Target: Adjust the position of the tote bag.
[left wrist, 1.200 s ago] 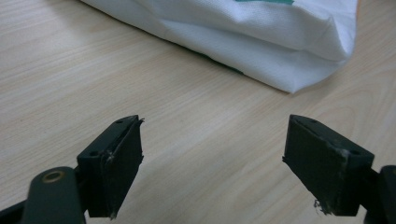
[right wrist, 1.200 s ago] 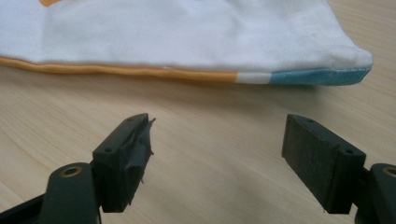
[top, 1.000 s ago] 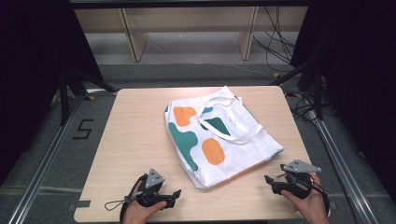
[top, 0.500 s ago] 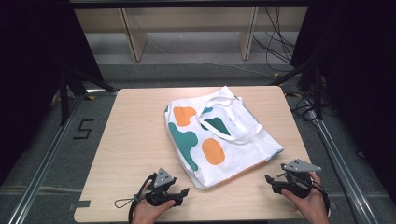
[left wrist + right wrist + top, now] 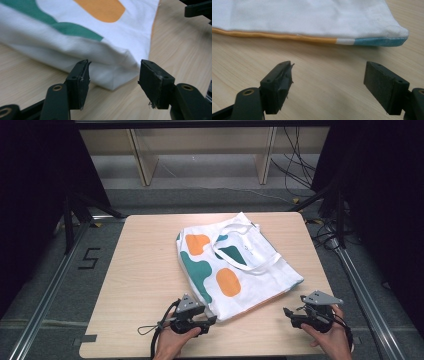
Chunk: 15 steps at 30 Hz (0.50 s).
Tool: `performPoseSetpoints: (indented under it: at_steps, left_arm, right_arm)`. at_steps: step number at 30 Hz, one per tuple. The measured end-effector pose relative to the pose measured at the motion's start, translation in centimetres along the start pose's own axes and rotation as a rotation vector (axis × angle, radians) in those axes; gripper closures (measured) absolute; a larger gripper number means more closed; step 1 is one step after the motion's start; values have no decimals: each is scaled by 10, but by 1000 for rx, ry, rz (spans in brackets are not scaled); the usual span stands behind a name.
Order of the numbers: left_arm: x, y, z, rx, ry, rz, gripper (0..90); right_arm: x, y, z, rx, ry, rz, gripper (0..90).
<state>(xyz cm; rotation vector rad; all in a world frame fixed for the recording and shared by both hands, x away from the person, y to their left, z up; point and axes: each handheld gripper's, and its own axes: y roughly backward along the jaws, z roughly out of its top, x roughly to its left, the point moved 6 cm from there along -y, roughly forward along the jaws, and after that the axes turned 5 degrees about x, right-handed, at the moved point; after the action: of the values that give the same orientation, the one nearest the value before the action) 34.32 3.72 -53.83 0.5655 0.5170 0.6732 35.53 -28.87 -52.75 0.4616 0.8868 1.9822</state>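
Since a second ago: a sideways slide of the left gripper (image 5: 212,321) along the table (image 5: 145,270) toward the tote bag (image 5: 235,270), ending right at the bag's near corner (image 5: 115,80). Jaws just narrowing on the way, from wide apart to a tighter gap, yet not closed. In the left gripper view, that corner directly ahead of the tips, in line with the gap, cloth brushing close to one pad (image 5: 83,75) but with no pad pressing on it. Nothing held so far.

No such shift for the right gripper (image 5: 287,312): same spot, jaws wide apart, nothing between them. In the right gripper view (image 5: 328,72), bare wood directly in front, then the bag's long seamed edge (image 5: 287,36) lying flat a little farther ahead, the second bottom corner (image 5: 397,37) off toward the far-side jaw.

Likely meaning: approach on the left side as good as done, with a short push forward and a squeeze remaining for a pinch of the corner. Right side probably next, toward the other corner, for lifting or spreading the bag with both.
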Motion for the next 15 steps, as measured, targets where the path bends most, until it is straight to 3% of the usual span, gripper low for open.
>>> performPoseSetpoints:
  at_steps: [3,6,7,8,9,10,13,15]
  left_arm:
    - [-2,-8,4,29,-27,14,325]
    - [-2,-12,7,33,-21,19,335]
    - [-1,-14,8,33,-17,21,361]
    - [-1,-16,10,28,-1,27,381]
    - [0,-17,10,30,-12,43,381]
    - [1,-17,10,25,-23,51,415]
    - [3,-19,12,-1,-50,55,562]
    - [2,-21,11,1,-86,42,734]
  right_arm:
    - [-3,-1,1,-27,27,-37,236]
    - [-1,0,0,-10,-1,-24,236]
    - [-3,-1,1,-23,24,-41,236]
    - [-1,-1,1,-13,6,-22,235]
    - [-1,-1,1,-13,6,-22,235]
    - [0,-1,1,-5,-8,-22,235]
    - [-2,-2,1,-14,17,-33,235]
    - [-2,-2,2,-21,10,-31,235]
